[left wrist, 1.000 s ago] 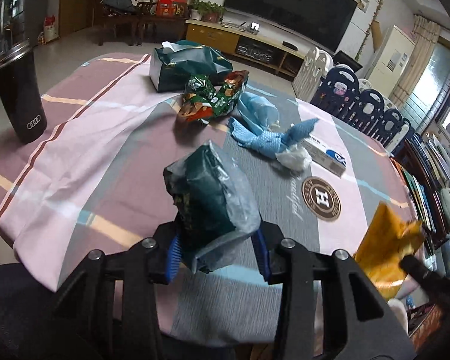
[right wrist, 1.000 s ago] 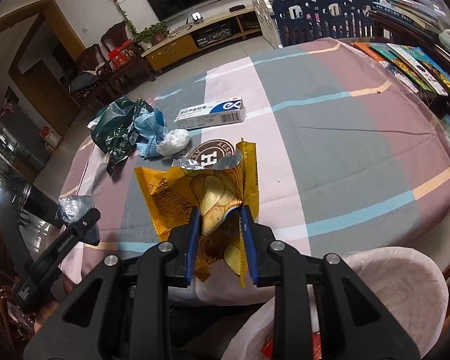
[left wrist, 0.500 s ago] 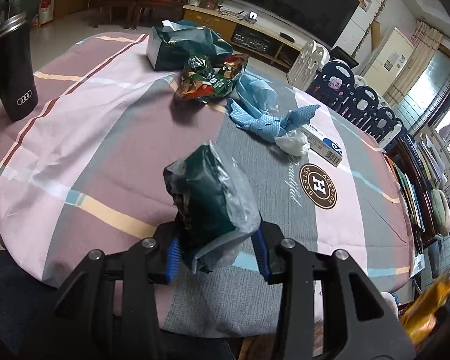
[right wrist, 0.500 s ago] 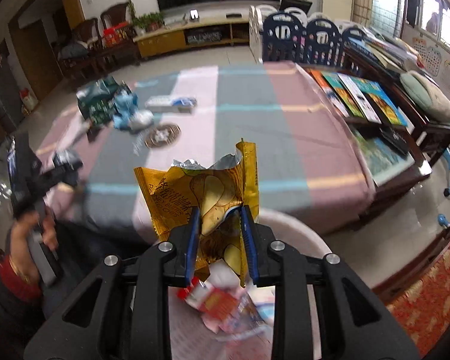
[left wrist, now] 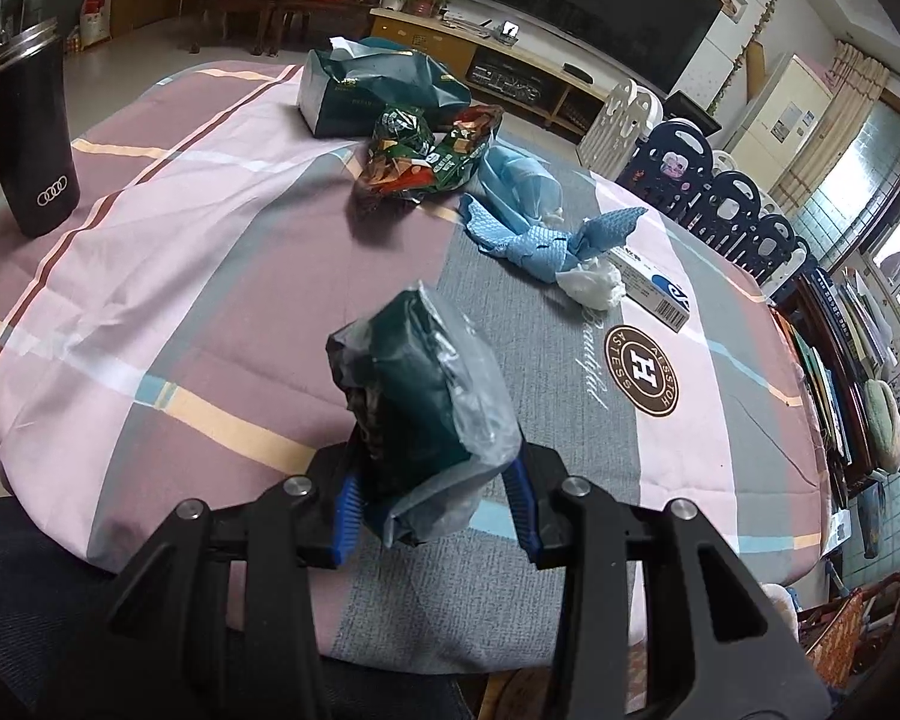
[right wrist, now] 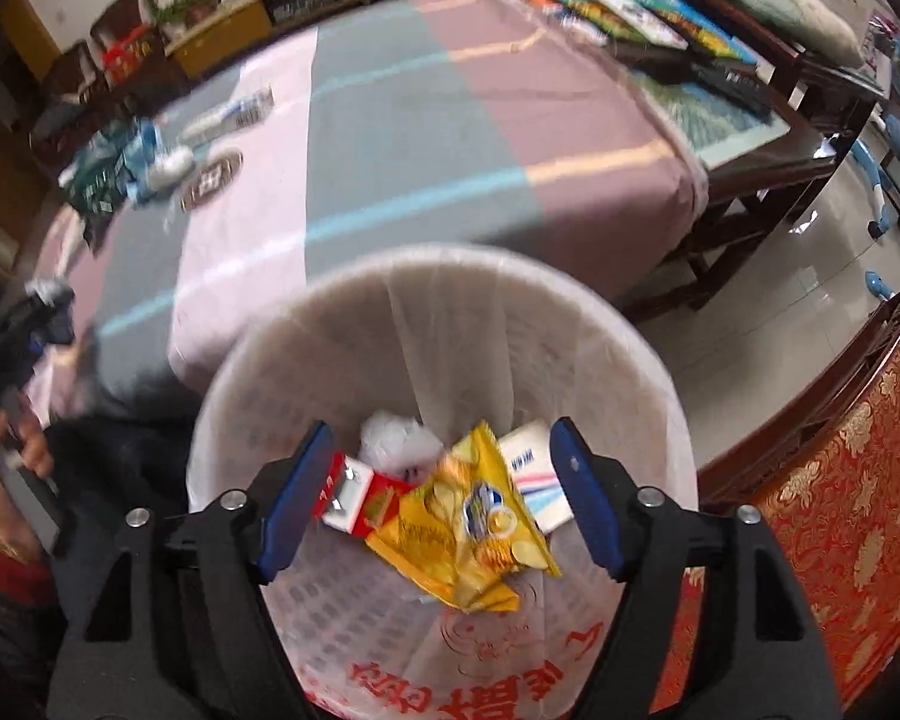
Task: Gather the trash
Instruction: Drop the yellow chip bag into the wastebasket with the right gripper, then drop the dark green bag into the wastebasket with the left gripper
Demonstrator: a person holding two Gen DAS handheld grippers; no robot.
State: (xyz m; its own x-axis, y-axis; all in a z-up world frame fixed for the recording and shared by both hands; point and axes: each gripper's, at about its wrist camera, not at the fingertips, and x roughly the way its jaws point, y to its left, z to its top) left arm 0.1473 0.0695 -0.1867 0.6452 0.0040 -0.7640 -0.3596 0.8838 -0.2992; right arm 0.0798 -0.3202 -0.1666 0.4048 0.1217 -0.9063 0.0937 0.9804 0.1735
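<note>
I'm pinching a light, crinkly green wrapper (left wrist: pixel 420 384) mid-body in my left gripper (left wrist: pixel 429 495); my right gripper (right wrist: pixel 441 495) is hanging spread-fingered over the bin (right wrist: pixel 660 372).

A black tumbler (left wrist: pixel 27 135) stands upright on the desk's striped cloth (left wrist: pixel 150 252); a television (left wrist: pixel 582 6) hangs behind.

Chip bag (right wrist: pixel 468 531) now loose from spread right tongs (right wrist: pixel 441 492)
</note>
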